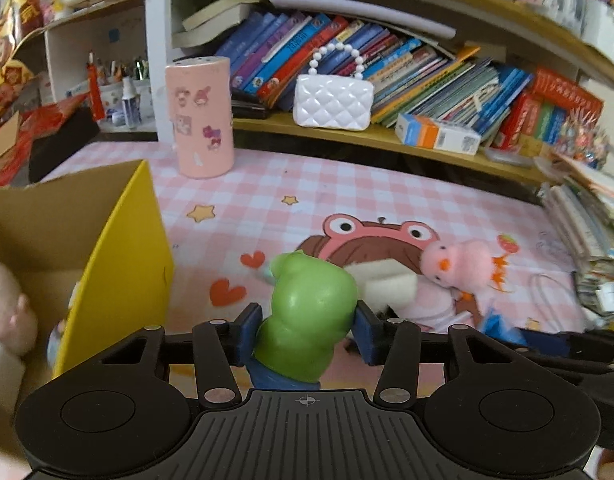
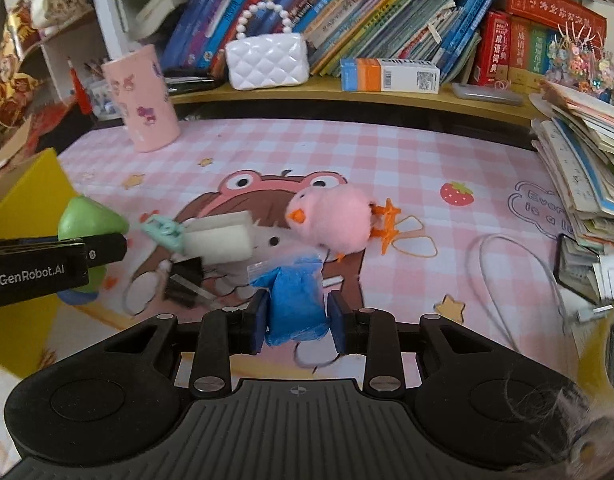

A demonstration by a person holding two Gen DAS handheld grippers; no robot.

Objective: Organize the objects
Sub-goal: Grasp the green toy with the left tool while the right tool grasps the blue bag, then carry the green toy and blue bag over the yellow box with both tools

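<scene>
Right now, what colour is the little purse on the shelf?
White, quilted purse with a pearl handle; clearest in the right wrist view.

Colours and patterns, desk items

Green toy [image 1: 311, 312]; blue packet [image 2: 297, 300]; pink plush chick [image 2: 331, 220], orange beak; pink-and-white checked mat [image 2: 387, 148] with stars, hearts, strawberry; yellow box [image 1: 123, 256]; white quilted purse [image 1: 333, 100]; pink stickered cylinder [image 1: 201, 116].

Leaning books [image 1: 347, 52] and white quilted purse [image 1: 333, 102] on the shelf [image 1: 347, 130]

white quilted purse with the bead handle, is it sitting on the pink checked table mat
No, the white quilted purse stands on the wooden shelf in front of the leaning books, above and behind the pink checked table mat.
</scene>
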